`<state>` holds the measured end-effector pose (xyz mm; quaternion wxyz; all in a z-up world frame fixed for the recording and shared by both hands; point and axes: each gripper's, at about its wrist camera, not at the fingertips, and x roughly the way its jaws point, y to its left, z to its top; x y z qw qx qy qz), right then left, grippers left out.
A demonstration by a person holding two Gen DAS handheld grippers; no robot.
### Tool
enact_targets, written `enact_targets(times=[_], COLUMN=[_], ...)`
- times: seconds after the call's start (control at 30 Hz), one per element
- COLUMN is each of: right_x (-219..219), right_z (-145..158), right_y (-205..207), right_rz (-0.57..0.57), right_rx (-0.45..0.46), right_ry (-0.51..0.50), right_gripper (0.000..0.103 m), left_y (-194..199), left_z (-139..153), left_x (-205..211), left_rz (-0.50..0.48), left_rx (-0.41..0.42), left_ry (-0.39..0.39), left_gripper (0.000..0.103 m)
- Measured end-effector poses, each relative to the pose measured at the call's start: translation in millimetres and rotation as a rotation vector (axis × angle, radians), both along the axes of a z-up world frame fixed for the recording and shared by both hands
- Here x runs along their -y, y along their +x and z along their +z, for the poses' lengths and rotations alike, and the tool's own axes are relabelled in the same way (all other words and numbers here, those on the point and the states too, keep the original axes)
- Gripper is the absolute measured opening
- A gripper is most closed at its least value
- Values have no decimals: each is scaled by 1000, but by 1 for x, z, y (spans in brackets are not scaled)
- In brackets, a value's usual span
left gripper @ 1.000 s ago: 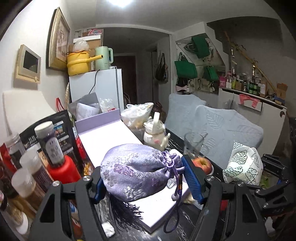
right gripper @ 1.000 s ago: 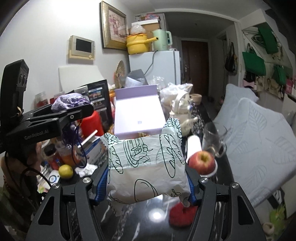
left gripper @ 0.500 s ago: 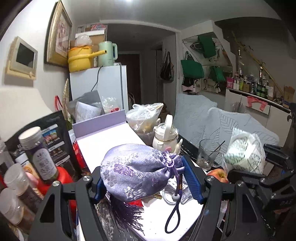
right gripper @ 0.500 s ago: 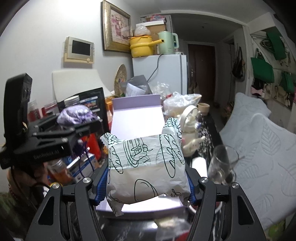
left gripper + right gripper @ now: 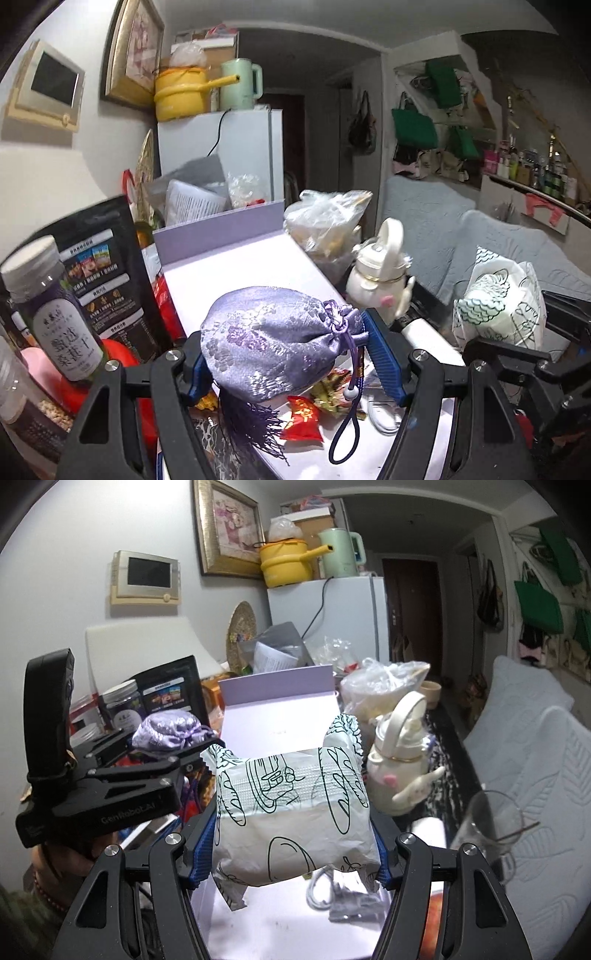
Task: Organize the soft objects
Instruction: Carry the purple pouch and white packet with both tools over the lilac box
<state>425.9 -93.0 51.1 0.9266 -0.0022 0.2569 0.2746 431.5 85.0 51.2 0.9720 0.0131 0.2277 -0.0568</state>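
Note:
My left gripper [image 5: 291, 354] is shut on a purple silk drawstring pouch [image 5: 273, 339], held above the near end of the open lilac box [image 5: 236, 273]; its tassel and cord hang down. My right gripper [image 5: 295, 834] is shut on a white tissue pack with line drawings [image 5: 291, 805], held over the same box [image 5: 280, 716]. The pack also shows at the right of the left wrist view [image 5: 502, 306], and the pouch with the left gripper at the left of the right wrist view [image 5: 166, 731].
Candy wrappers [image 5: 317, 398] and a white cable [image 5: 321, 893] lie in the box. A white teapot [image 5: 399, 768], plastic bag [image 5: 380, 690] and glass [image 5: 487, 830] stand to the right; jars [image 5: 51, 314] and a black package [image 5: 99, 277] to the left. A grey sofa [image 5: 535, 746] is at far right.
Both grippers moved forward and up over the box with their loads; the box interior with wrappers and cable now lies under them. The apple has dropped out of view.

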Motion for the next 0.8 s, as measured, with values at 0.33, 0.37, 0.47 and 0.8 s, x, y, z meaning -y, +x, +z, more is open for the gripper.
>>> enact_targets(times=[0.33,0.37,0.47,0.8], right_x=[-21,-20,-19,-17], right_z=[-21,-22,-31,-66], right_y=[33,34,40,68], right_rz=[36,36,28,14], right_rx=[-60,-63,-91,-211], right_ry=[-10,-14,-27,-17], right_gripper=[66,66,66,66], left_y=[31,33,41,61], left_z=[-32,-35,-45,-85], left_x=[-6,-5,-2,14], left_rz=[33,32,19,8], left_rx=[-76,-81,-102,-183], left_ry=[33,37,48,127], left_gripper=[71,71,71,71])
